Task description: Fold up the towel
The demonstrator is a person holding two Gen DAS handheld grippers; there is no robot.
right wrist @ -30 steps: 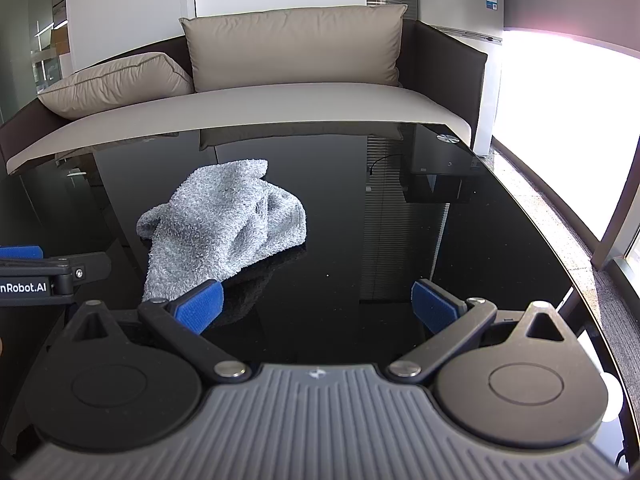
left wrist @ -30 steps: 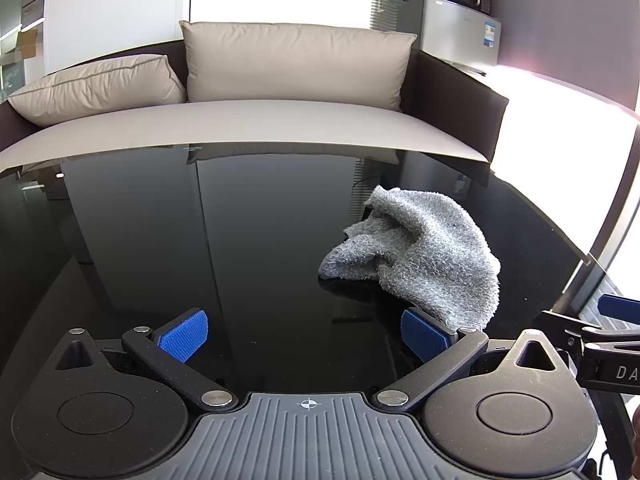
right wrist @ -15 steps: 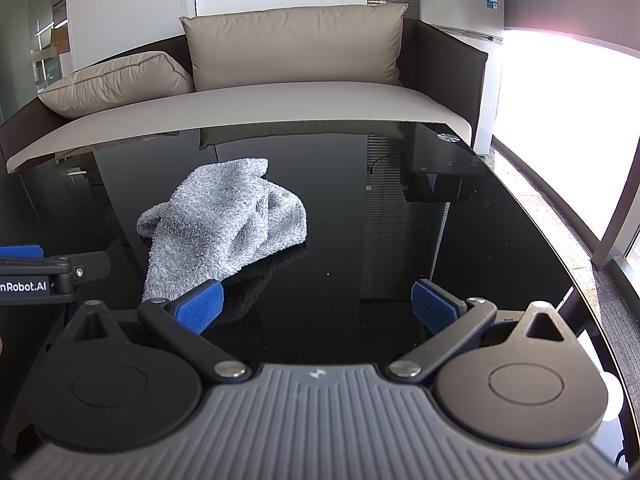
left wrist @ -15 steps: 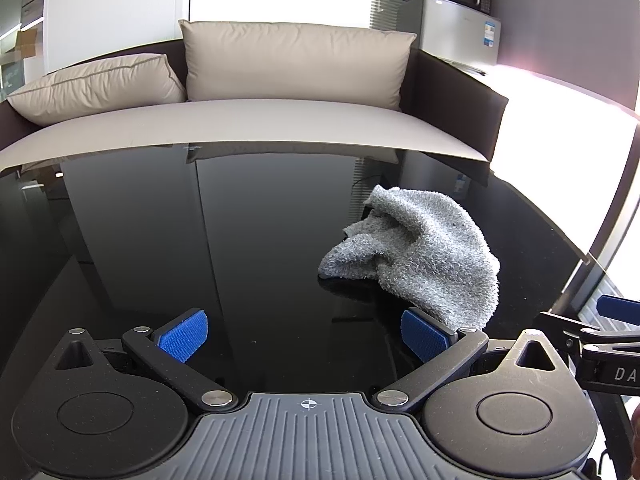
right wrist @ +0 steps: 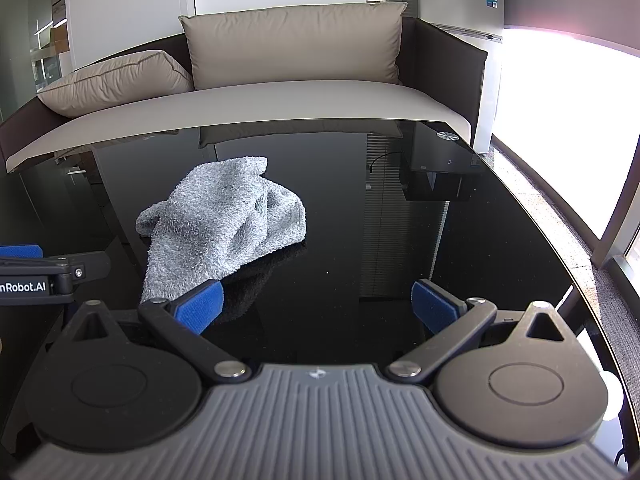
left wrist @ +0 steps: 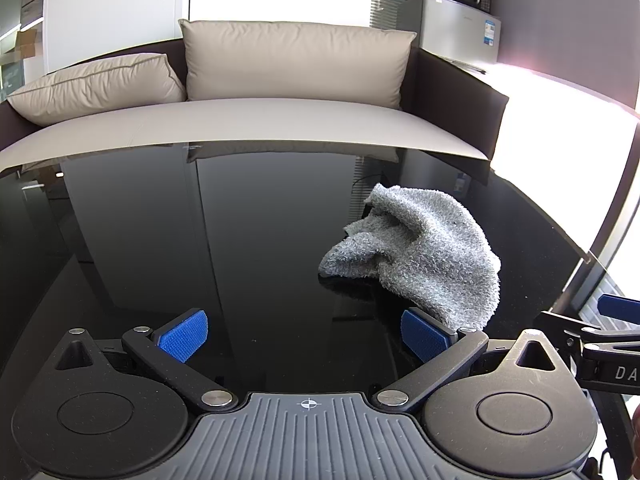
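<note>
A grey fluffy towel (left wrist: 424, 256) lies crumpled in a heap on the glossy black table (left wrist: 224, 240). In the left wrist view it is ahead and to the right, its near corner just beyond the right fingertip (left wrist: 422, 334). My left gripper (left wrist: 304, 334) is open and empty above the table. In the right wrist view the towel (right wrist: 224, 220) is ahead and to the left, its near corner at the left fingertip (right wrist: 200, 306). My right gripper (right wrist: 318, 306) is open and empty. Each gripper shows at the edge of the other's view.
A beige sofa (left wrist: 256, 116) with cushions runs along the table's far edge. A fridge with a microwave (left wrist: 460, 12) stands at the back right. The table's right edge (right wrist: 560, 248) drops to the floor by a bright window.
</note>
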